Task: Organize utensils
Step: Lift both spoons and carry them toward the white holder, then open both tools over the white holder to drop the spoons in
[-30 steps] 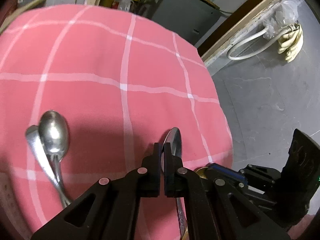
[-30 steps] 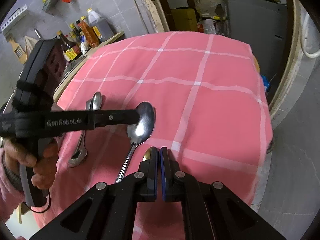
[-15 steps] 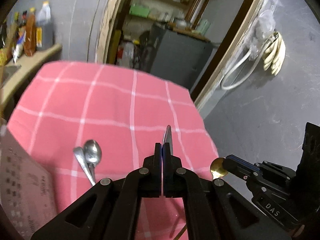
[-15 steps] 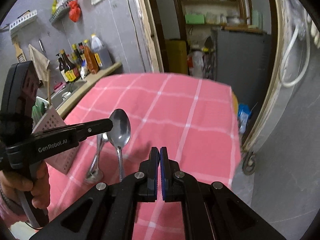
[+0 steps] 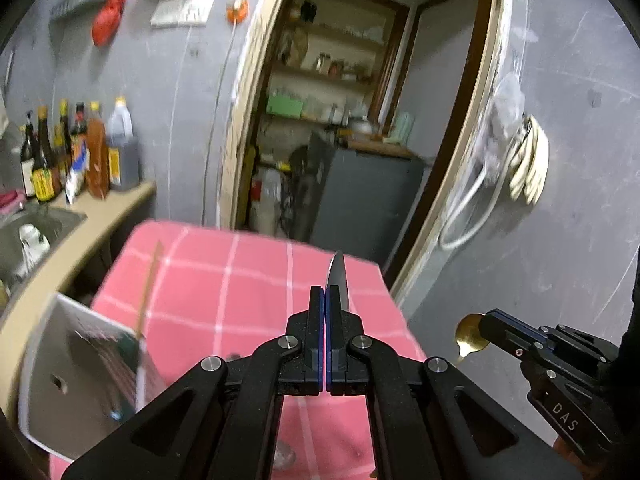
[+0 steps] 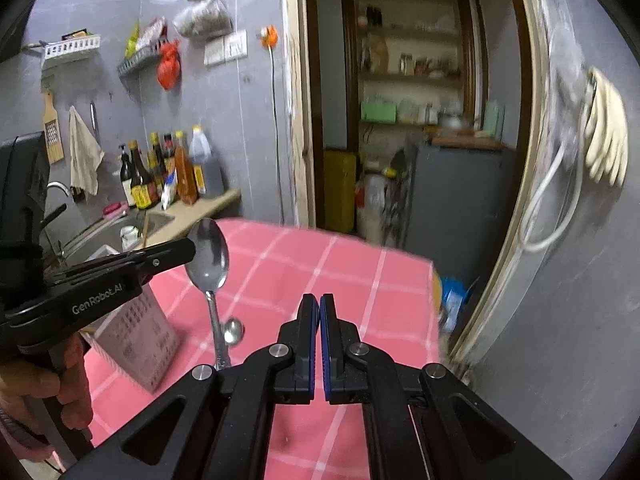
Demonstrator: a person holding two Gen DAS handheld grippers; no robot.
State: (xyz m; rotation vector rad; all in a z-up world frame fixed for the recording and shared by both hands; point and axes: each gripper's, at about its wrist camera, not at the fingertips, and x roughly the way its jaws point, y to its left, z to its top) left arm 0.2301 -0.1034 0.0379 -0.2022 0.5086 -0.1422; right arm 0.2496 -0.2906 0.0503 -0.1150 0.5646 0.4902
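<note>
Two claws: each is clamped on one spoon, both lifted clear of the table.
Left gripper [image 5: 324,300]: its pads are pressed together on a silver spoon [image 6: 208,254], nipped where bowl meets handle; seen edge-on in its own camera, the bowl looks like a thin blade. In the right wrist view the handle hangs down, so the spoon could go handle-first into a holder.
Right gripper [image 6: 319,312]: jaws closed; its own camera shows nothing between the tips, but the left wrist view shows a gold spoon [image 5: 471,334] pinched at the tip, bowl sticking out sideways.
Hand [image 6: 44,384]: wrapped round the left tool's grip.
White holder [image 5: 80,364]: a boxy, printed container at the table's left edge, open side toward the left camera; probably the utensil caddy, though blur makes this unsure. A thin stick stands from it.
Table [image 6: 360,280]: covered in pink checked cloth. Another spoon [image 6: 233,331] lies on it beyond the holder, not yet collected.
Counter: bottles [image 6: 168,172] stand beside the sink, well apart from the work.
</note>
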